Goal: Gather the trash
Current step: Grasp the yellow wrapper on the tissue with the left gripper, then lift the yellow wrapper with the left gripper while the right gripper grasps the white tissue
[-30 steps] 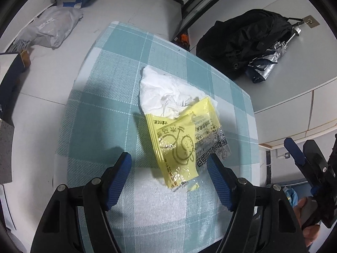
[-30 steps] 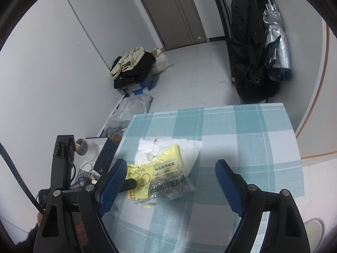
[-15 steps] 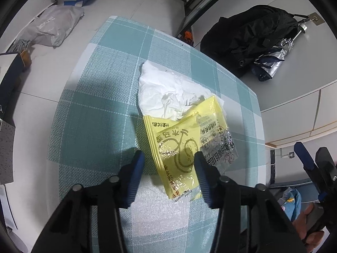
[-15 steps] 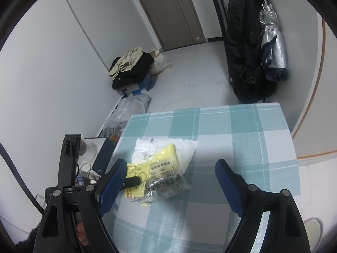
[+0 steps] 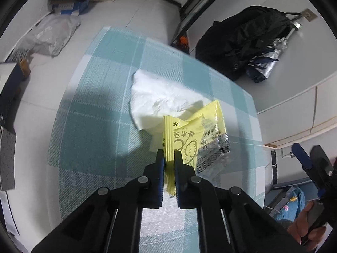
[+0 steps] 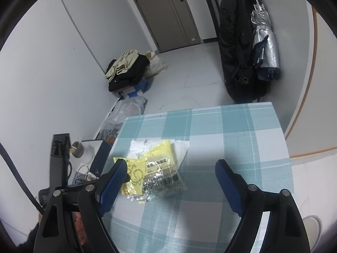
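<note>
Between left hand-held gripper (image 5: 169,160) pads, yellow wrapper (image 5: 190,139), unseen from right.

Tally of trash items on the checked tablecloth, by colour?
Yellow: 1, the yellow wrapper, pinched in the left gripper
White: 1, the crumpled white tissue under it
Total: 2
</note>
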The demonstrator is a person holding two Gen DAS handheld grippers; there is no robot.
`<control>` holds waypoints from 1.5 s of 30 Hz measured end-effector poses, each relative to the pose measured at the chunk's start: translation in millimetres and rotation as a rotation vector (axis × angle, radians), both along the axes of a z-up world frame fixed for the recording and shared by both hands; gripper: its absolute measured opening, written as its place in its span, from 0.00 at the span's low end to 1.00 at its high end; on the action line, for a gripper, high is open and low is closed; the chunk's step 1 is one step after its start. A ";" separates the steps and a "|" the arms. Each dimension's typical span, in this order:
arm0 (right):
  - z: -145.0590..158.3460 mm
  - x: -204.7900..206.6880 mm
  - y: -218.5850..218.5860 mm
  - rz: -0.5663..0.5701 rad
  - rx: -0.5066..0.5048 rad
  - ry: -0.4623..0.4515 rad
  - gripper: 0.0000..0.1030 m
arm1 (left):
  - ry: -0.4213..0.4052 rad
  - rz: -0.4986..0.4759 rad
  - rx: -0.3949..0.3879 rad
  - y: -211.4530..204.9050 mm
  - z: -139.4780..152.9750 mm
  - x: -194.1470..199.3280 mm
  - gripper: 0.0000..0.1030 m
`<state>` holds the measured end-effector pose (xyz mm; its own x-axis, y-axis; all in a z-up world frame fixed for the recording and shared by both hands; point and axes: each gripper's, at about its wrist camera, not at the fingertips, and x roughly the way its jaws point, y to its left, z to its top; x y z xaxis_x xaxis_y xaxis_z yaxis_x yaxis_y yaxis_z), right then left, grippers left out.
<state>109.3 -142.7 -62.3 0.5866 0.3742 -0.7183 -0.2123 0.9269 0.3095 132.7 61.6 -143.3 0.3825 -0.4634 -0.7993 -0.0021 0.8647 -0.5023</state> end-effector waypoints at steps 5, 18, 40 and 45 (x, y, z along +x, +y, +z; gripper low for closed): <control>-1.9 1.7 -5.4 -0.020 -0.001 0.010 0.83 | -0.062 -0.025 -0.012 -4.4 14.8 -3.9 0.03; -13.1 25.7 2.7 -0.034 -0.043 0.030 0.83 | -0.300 0.075 -0.164 35.1 70.6 -15.8 0.02; -115.1 91.9 104.3 0.252 -0.366 0.224 0.77 | -0.385 0.336 -0.072 102.4 73.9 -20.4 0.02; -113.4 85.3 105.6 0.277 -0.387 0.201 0.50 | -0.366 0.338 -0.078 105.8 71.2 -19.9 0.02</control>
<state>194.6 -37.1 -175.7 0.3398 0.1800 -0.9231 -0.4374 0.8991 0.0143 112.8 167.4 -72.0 0.7702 -0.3183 -0.5528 -0.0870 0.8061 -0.5853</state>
